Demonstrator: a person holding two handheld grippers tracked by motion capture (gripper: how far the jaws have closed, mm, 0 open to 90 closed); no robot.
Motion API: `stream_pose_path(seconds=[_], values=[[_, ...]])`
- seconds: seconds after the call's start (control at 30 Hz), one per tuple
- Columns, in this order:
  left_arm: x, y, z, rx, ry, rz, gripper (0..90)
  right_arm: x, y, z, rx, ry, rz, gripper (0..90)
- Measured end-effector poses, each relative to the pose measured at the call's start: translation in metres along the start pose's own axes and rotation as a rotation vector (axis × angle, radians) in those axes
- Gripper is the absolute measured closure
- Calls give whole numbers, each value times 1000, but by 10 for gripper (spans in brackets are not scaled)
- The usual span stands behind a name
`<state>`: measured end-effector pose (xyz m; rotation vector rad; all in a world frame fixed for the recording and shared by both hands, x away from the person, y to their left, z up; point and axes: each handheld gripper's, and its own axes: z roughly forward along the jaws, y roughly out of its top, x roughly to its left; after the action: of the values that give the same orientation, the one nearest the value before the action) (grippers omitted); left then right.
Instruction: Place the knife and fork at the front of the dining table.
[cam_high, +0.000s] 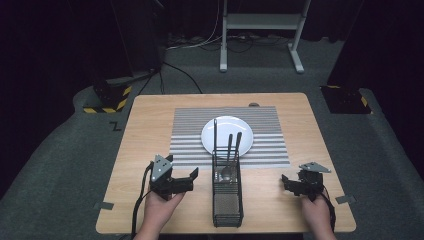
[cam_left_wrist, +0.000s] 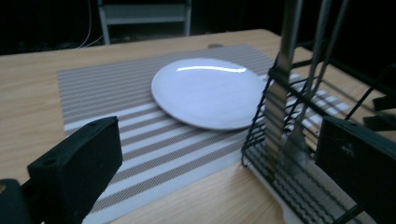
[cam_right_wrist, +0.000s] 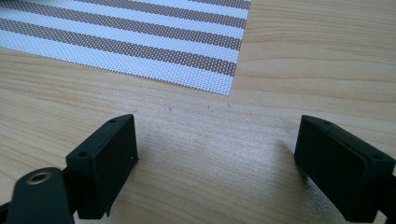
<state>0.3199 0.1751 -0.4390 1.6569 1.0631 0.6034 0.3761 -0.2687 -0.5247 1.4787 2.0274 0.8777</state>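
High view shows the wooden worktop (cam_high: 150, 145) with a striped placemat (cam_high: 190, 135) spread over its far half, and the wire basket (cam_high: 227, 200) serves as the landmark for everything else. That basket is a long, narrow black rack standing on the near middle of the worktop, its far end resting over the near edge of the placemat. Just beyond the basket's far end lies a white plate (cam_high: 225, 131), flat on the placemat and empty. Left of the basket, a hand holds the left hand-held gripper (cam_high: 186, 179), its jaws spread wide and holding nothing, with the nearer jaw just beside the basket's left wall but not touching it. Right of the basket and well apart from it, the right hand-held gripper (cam_high: 290, 184) sits low over bare wood, its jaws likewise wide and empty; the right gripper view shows the corner of the placemat (cam_right_wrist: 196, 56) ahead of them. Standing upright in the basket's far end are several pieces of metal cutlery (cam_high: 233, 150); in the left gripper view a knife (cam_left_wrist: 280, 93) and a fork (cam_left_wrist: 303, 126) lean against the wire (cam_left_wrist: 261, 154), handles rising out of the top.
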Motion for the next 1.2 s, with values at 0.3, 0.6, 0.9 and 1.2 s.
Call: stream_pose_path(seconds=[0.3,0.6,0.9,1.2], values=[[-15,11,13,-2,-33,35,42,0,0,0,0,2,-2,130],[-28,22,28,-17,-42,78,76,-1,0,0,-1,6,-6,130],[-31,36,46,0,-26,78,148,-1,0,1,-2,10,-11,130],[-35,48,60,-12,-3,100,314,-1,1,1,-1,10,-12,130]])
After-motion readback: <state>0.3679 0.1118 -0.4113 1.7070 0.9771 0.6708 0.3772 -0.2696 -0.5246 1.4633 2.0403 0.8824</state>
